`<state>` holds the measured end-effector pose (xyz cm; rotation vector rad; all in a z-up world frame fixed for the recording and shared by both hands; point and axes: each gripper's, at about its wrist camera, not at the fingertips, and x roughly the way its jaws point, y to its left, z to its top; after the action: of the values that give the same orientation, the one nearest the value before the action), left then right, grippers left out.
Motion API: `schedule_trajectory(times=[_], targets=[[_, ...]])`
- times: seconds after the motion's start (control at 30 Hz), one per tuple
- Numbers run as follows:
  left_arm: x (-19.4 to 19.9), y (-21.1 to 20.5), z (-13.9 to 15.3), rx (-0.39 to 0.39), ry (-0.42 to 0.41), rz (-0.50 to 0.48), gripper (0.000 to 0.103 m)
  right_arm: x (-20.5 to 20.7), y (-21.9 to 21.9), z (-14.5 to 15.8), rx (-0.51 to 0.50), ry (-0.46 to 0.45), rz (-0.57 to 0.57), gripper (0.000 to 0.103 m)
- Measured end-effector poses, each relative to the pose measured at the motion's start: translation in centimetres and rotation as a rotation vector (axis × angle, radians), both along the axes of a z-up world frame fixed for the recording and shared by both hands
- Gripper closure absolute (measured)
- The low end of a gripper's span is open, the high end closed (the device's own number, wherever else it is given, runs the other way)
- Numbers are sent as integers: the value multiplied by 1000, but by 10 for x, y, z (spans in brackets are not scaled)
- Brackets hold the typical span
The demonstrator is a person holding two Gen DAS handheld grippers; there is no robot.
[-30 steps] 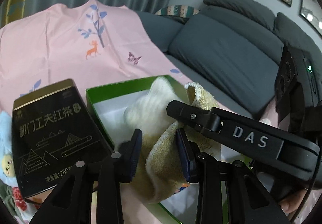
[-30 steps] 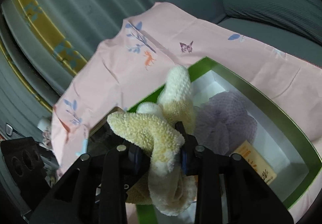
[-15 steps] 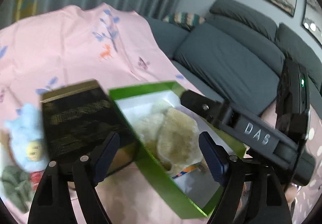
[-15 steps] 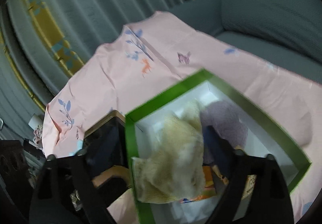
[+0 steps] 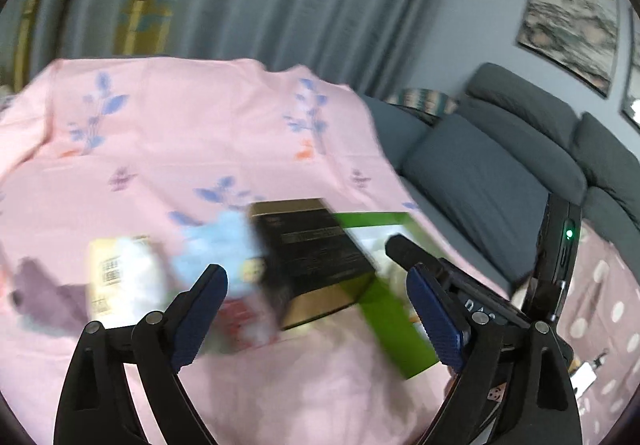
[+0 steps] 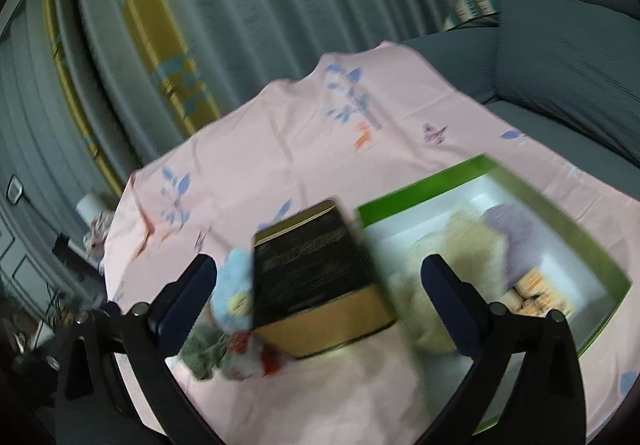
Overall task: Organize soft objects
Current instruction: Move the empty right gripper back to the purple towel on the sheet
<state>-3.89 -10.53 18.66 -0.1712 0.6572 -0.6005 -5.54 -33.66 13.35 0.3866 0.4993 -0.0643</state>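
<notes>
Cream fluffy towel (image 6: 452, 269) lies in the green-rimmed open box (image 6: 420, 197); both claws, left (image 5: 318, 319) and right (image 6: 320, 303), spread empty. Blue plush toy (image 5: 216, 245) lies ahead-left, nearer the left claw.

Grey sofa (image 5: 500, 173), pleated curtains (image 5: 260, 5), framed painting (image 5: 570, 23).

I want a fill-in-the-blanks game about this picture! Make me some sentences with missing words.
1. The yellow towel lies inside the ____ box.
2. The tablecloth is ____ with blue leaves.
3. Both the left gripper and right gripper are ____ and hold nothing.
4. The black box stands ____ the green box.

Missing words: green; pink; open; beside
</notes>
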Motion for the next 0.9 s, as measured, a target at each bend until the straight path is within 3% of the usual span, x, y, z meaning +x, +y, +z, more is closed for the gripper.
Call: schedule_trajectory(times=[0.2, 0.4, 0.6, 0.73, 0.9], targets=[[-10, 70, -20, 74, 9, 150, 12, -11, 51, -9, -64, -2, 75, 1], [-4, 127, -57, 59, 52, 306, 12, -33, 62, -22, -60, -37, 92, 1], [13, 137, -96, 145, 140, 367, 12, -39, 82, -42, -129, 9, 95, 1], [12, 143, -101, 154, 143, 391, 12, -47, 79, -41, -57, 2, 116, 1], [10, 148, -98, 136, 139, 392, 12, -50, 82, -38, -76, 7, 123, 1]])
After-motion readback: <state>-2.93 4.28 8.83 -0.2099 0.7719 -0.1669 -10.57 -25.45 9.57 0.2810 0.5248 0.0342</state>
